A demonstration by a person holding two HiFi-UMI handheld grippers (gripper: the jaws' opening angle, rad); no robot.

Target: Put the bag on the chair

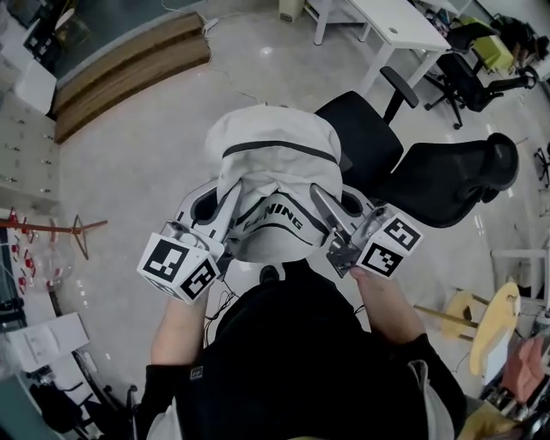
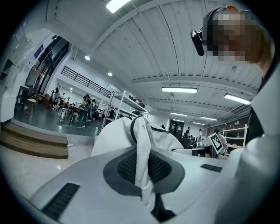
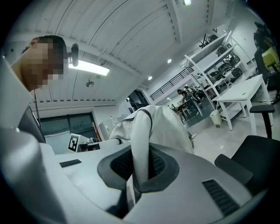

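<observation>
We see a pale, glossy floor [image 1: 129, 172], brown wooden steps [image 1: 129, 73] at its edge, a white rectangular table [image 1: 400, 26], and overhead a white ribbed ceiling [image 2: 144, 48] lit by long strip lights [image 2: 179, 90].

Black top [image 1: 301, 361], perhaps a jacket, white tools [image 1: 227, 206] [image 1: 324, 206]

2 grippers, the left gripper [image 1: 219, 206] and the right gripper [image 1: 337, 206], each carry 1 marker cube. 1 white bag [image 1: 275, 163] hangs between them and just ahead. It has 2 straps: 1 [image 2: 142, 153] is clamped in the left gripper's jaws and 1 [image 3: 140, 148] in the right gripper's. 2 black chairs are in view, 1 [image 1: 365, 129] just ahead of the right gripper and 1 [image 1: 468, 77] well beyond it. 1 white table [image 1: 395, 26] stands far ahead of the right gripper. 2 wooden steps [image 1: 129, 69] lie far ahead of the left gripper.
</observation>
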